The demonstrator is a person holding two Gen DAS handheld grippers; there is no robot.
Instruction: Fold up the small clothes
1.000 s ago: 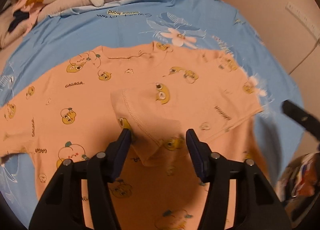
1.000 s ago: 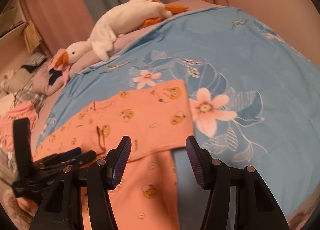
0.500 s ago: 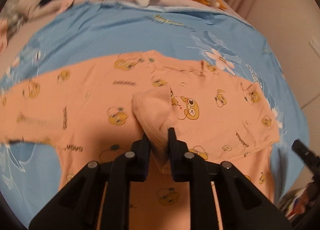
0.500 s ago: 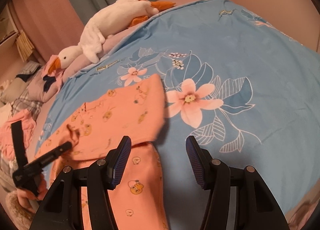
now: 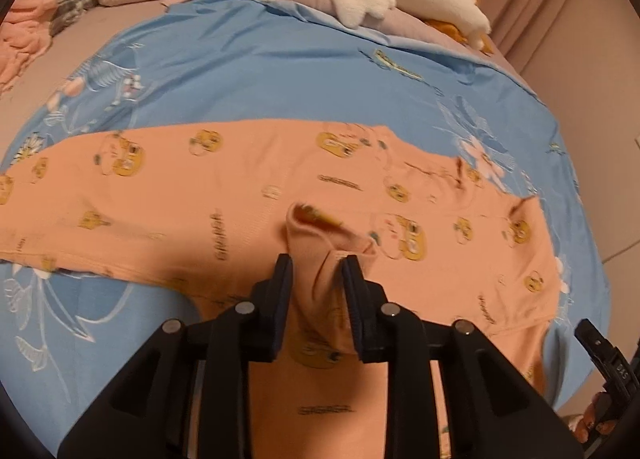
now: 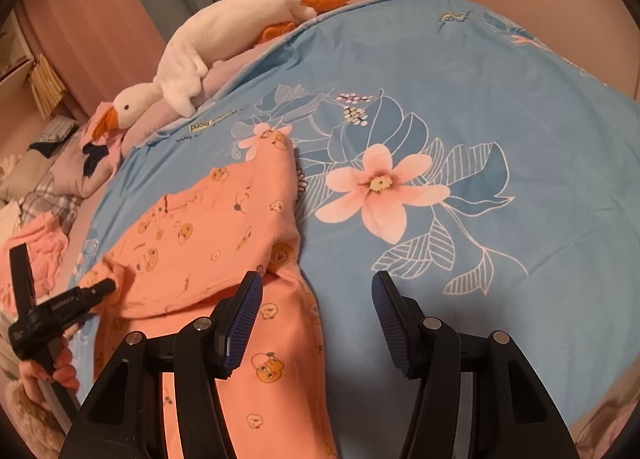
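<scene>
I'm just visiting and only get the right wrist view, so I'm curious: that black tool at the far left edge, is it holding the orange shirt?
Observer: Yes. In the left wrist view, the left gripper pinches a bunched fold of the orange duck-print shirt.
Visitor: Is more shirt hidden from me?
Observer: Yes, it spreads wide leftward over the blue floral sheet.
Visitor: What about the gripper in front of me?
Observer: The right gripper is open, holding nothing.
</scene>
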